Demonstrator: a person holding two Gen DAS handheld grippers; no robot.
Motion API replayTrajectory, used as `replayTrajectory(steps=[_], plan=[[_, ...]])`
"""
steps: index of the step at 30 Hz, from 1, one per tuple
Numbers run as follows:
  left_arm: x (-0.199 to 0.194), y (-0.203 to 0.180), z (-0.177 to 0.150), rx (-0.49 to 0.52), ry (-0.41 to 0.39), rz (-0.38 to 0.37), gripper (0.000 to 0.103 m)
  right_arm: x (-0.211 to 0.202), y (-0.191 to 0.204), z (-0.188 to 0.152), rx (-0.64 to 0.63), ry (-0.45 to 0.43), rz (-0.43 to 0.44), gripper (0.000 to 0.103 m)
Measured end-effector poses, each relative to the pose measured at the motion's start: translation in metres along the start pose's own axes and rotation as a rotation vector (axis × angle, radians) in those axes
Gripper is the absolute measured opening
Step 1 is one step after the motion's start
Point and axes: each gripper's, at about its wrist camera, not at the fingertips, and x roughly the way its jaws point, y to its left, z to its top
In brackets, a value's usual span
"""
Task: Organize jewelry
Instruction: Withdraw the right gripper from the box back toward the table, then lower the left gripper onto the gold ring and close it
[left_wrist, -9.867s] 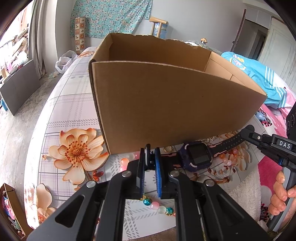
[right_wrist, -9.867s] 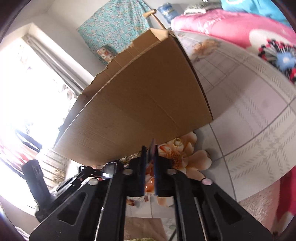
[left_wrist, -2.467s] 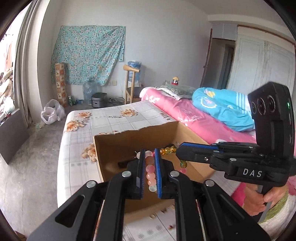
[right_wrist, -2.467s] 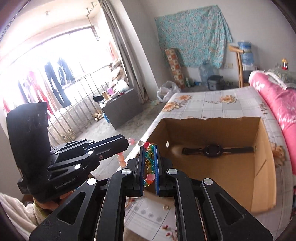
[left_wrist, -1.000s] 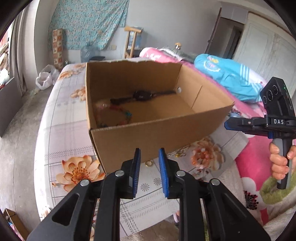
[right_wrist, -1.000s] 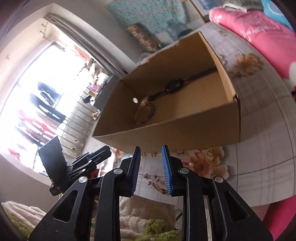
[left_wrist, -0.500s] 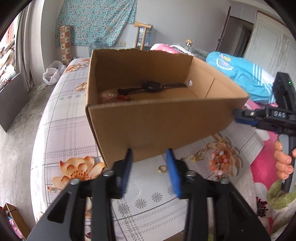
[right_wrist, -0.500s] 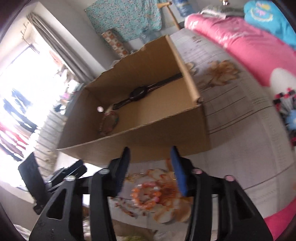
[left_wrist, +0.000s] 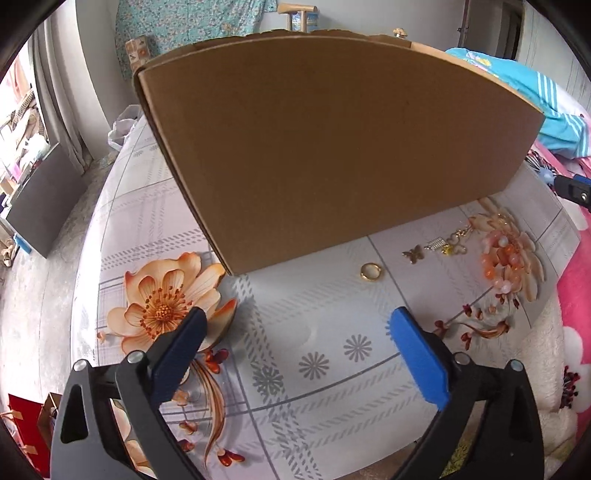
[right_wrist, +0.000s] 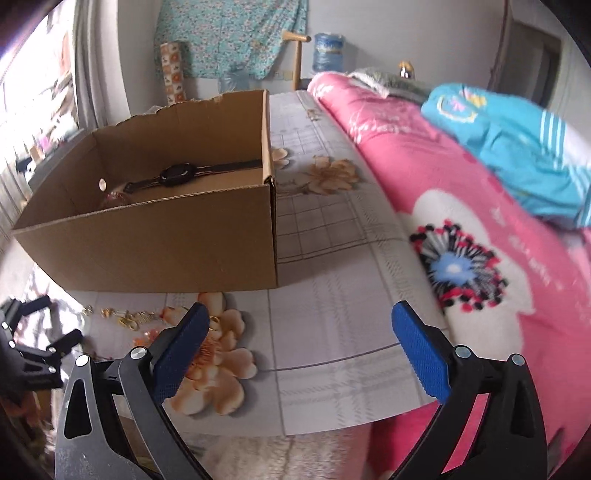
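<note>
Your left gripper (left_wrist: 295, 328) is opening its jaws wide, and nothing is between them – only the flowered sheet (left_wrist: 303, 321) lies under the blue pads (left_wrist: 419, 360). Your right gripper (right_wrist: 299, 325) is doing the same, opening over bare sheet with nothing inside.

Just beyond the left pads lies the gold ring (left_wrist: 370, 272), small and flat on soft cloth. This is the first risk: wide pads closing on it can push it into the fabric, or flick it sideways under the cardboard box (left_wrist: 332, 136), which stands very near to it. Come straight down, with the ring in the middle of the two pads.

A little farther to the right are the gold charms (left_wrist: 441, 245) – a butterfly and some chained pieces, I think, but they are too small to be sure. They lie close together, so one pinch may lift several, and a hanging one can fall before the box.

Beside them is the orange bead bracelet (left_wrist: 502, 258). It is heavy and loose; a grip on one bead may let it slide out.

Farthest, inside the box, the watch (right_wrist: 177, 174) already lies, with a beaded piece (right_wrist: 112, 197) in the near corner. The box wall is high from the left side, so a low carry could hit its rim.
</note>
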Motion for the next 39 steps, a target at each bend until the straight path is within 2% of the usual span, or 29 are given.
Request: replayTrajectory(steps=[3,5,7,10,14,19,24,29,31,34,37,39], plan=[[-0.001,0.005,0.0,-0.006,0.006,0.004,0.098,-0.012,0.003,-0.001,-0.042,-0.058,-0.066,0.095],[-0.001,0.007,0.0,-0.008,0.006,0.008,0.098,-0.019,0.004,-0.004,-0.072,-0.1,-0.074,0.095],[-0.001,0.009,0.001,-0.016,0.018,0.012,0.098,-0.027,0.006,-0.01,-0.101,-0.149,-0.036,0.095],[0.0,0.008,0.003,-0.013,0.042,0.009,0.098,-0.029,0.013,-0.018,-0.147,-0.168,0.027,0.095],[-0.001,0.009,0.004,-0.009,0.033,0.003,0.098,-0.017,0.03,-0.024,-0.183,-0.132,0.038,0.095],[-0.001,0.009,0.002,-0.011,0.016,0.005,0.098,-0.002,0.054,-0.024,-0.189,-0.077,0.127,0.095],[-0.002,0.008,-0.001,-0.005,0.0,0.005,0.098,0.013,0.074,-0.029,-0.256,-0.039,0.106,0.093],[-0.005,0.008,-0.002,0.004,-0.024,0.005,0.098,0.026,0.073,-0.037,-0.269,0.019,0.076,0.09],[-0.008,0.007,-0.004,0.002,-0.044,-0.01,0.097,0.027,0.069,-0.038,-0.249,0.03,0.091,0.089],[-0.019,0.004,-0.004,-0.005,-0.092,-0.066,0.091,0.026,0.064,-0.038,-0.232,0.029,0.113,0.087],[-0.028,-0.003,-0.001,0.027,-0.138,-0.09,0.081,0.019,0.058,-0.039,-0.185,0.007,0.19,0.086],[-0.031,-0.01,0.001,0.053,-0.15,-0.099,0.069,0.016,0.053,-0.036,-0.145,-0.006,0.248,0.083]])
